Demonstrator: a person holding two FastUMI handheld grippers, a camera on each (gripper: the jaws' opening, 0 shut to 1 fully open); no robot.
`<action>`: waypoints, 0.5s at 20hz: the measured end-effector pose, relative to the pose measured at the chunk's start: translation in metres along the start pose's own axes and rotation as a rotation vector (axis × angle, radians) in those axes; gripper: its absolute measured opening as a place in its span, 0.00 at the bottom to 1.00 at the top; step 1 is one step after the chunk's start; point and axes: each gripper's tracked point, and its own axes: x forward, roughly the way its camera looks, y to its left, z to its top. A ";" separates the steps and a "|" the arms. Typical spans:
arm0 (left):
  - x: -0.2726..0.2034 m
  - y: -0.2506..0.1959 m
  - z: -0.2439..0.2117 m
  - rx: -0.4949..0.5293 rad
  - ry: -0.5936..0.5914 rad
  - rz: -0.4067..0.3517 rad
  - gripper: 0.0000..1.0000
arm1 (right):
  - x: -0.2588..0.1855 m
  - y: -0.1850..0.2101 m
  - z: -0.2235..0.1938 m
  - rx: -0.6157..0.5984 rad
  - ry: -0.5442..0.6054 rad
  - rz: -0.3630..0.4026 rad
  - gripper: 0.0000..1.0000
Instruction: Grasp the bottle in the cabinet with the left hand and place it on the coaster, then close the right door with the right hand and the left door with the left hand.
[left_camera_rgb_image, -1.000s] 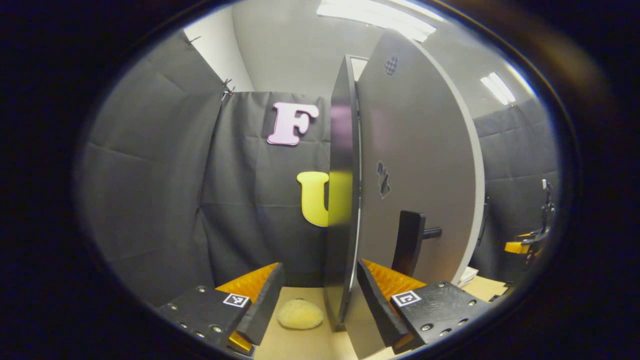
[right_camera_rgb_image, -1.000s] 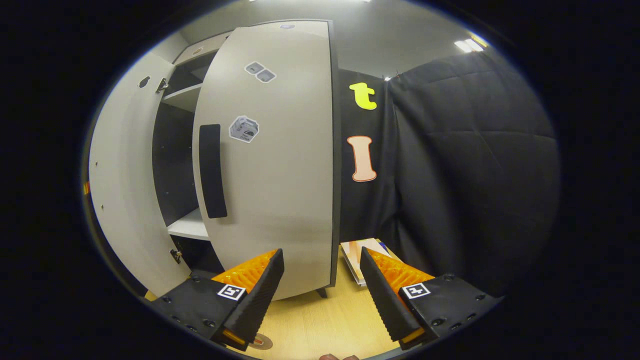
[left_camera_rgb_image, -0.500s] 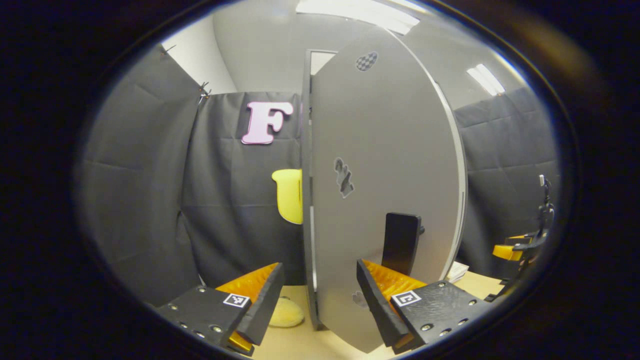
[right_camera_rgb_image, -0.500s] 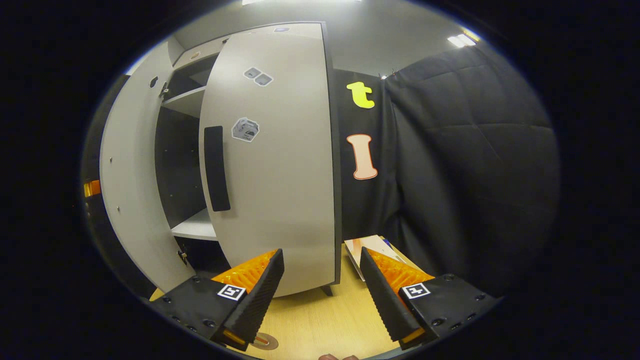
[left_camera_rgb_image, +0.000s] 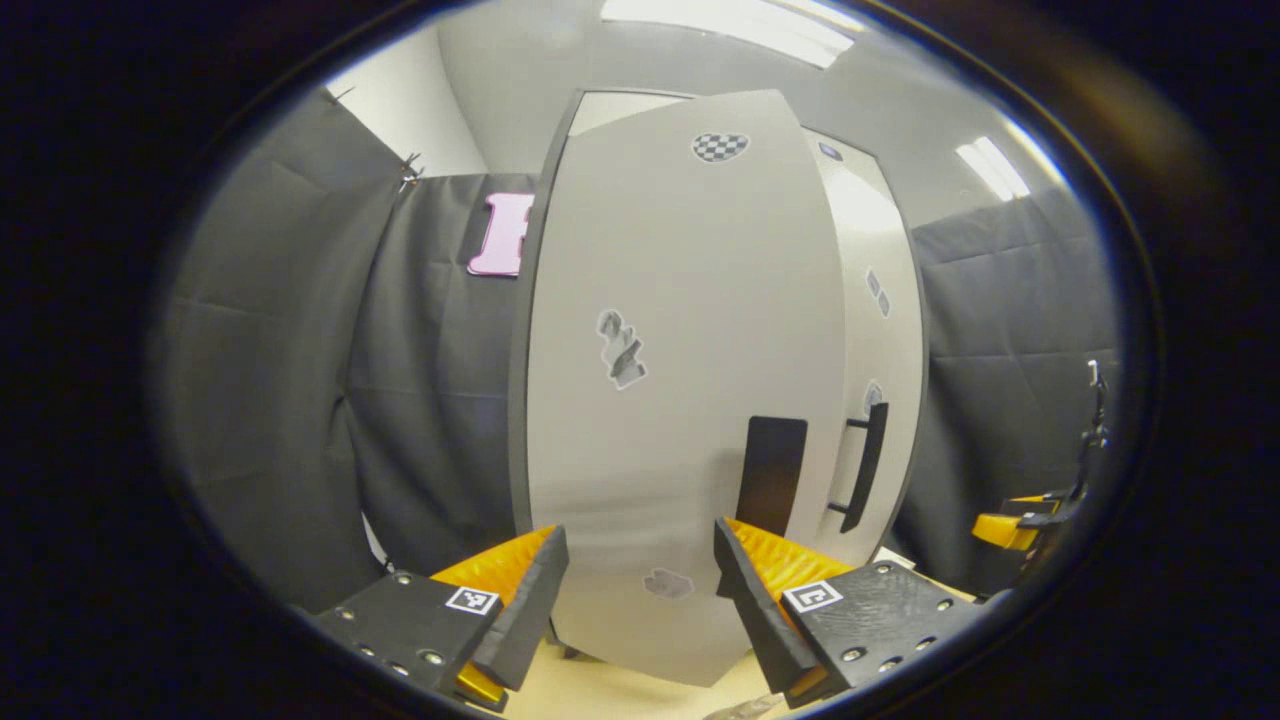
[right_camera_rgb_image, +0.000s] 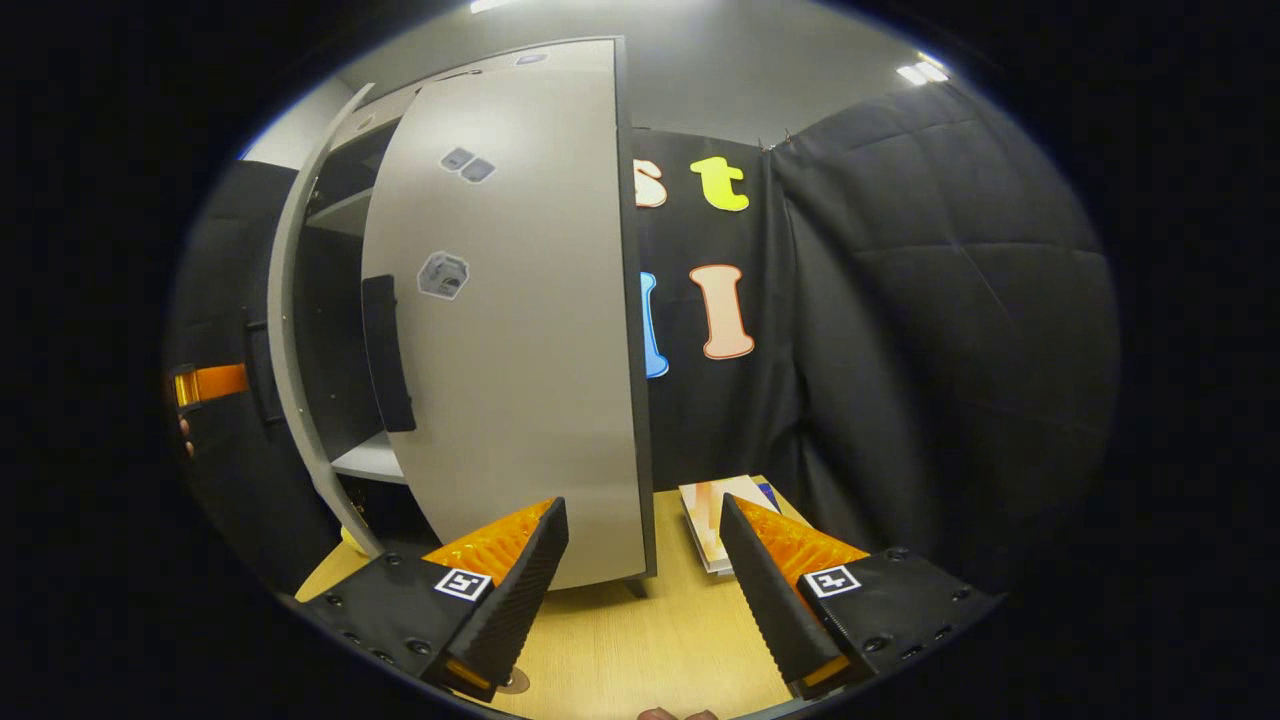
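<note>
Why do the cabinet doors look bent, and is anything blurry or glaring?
Left gripper view: fisheye bows the left door; ceiling light glares, image soft. Right gripper view: right door bulges likewise, sharper, evenly lit; cabinet interior shadowed.

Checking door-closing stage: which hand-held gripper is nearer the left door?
Left. The left hand-held gripper sits right at the left door; the right hand-held gripper faces the right door, farther off.

Left hand-held gripper (left_camera_rgb_image: 640, 600) w/ jaws apart, nothing between. Right hand-held gripper (right_camera_rgb_image: 645, 590) likewise spread, empty, pointing toward 12 o'clock.
</note>
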 end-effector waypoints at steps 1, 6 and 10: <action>-0.003 -0.003 -0.001 -0.003 0.000 0.015 0.89 | 0.001 -0.008 0.004 -0.002 -0.010 -0.001 0.98; -0.030 -0.016 -0.016 -0.032 0.041 0.073 0.88 | 0.006 -0.029 0.003 -0.011 -0.012 0.042 0.98; -0.062 -0.021 -0.010 -0.039 0.026 0.135 0.88 | 0.009 -0.037 0.004 -0.006 -0.013 0.105 0.98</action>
